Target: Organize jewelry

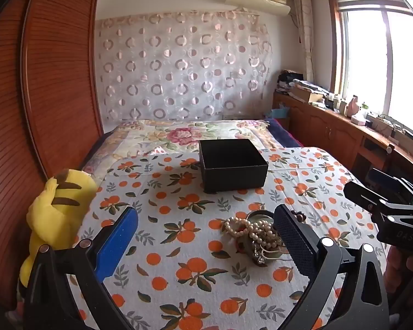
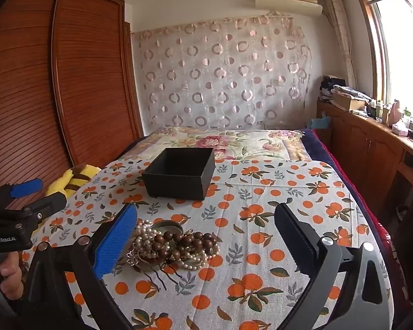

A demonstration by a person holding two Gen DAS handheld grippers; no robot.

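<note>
A pile of jewelry (image 1: 257,236) lies on the orange-print cloth (image 1: 179,247): pearl strands, a bangle and small metal pieces. In the right wrist view the jewelry pile (image 2: 170,243) also shows brown wooden beads and a hair comb. An open, empty black box (image 1: 232,165) stands farther back; it also shows in the right wrist view (image 2: 180,173). My left gripper (image 1: 206,244) is open, the pile just inside its right finger. My right gripper (image 2: 205,247) is open, the pile beside its left finger. Each gripper shows at the edge of the other's view.
A yellow striped plush toy (image 1: 57,206) lies at the cloth's left edge. A wooden wardrobe (image 1: 41,82) stands on the left. A low wooden cabinet (image 1: 344,132) with clutter runs under the window on the right. A floral bedspread (image 1: 192,134) lies behind the box.
</note>
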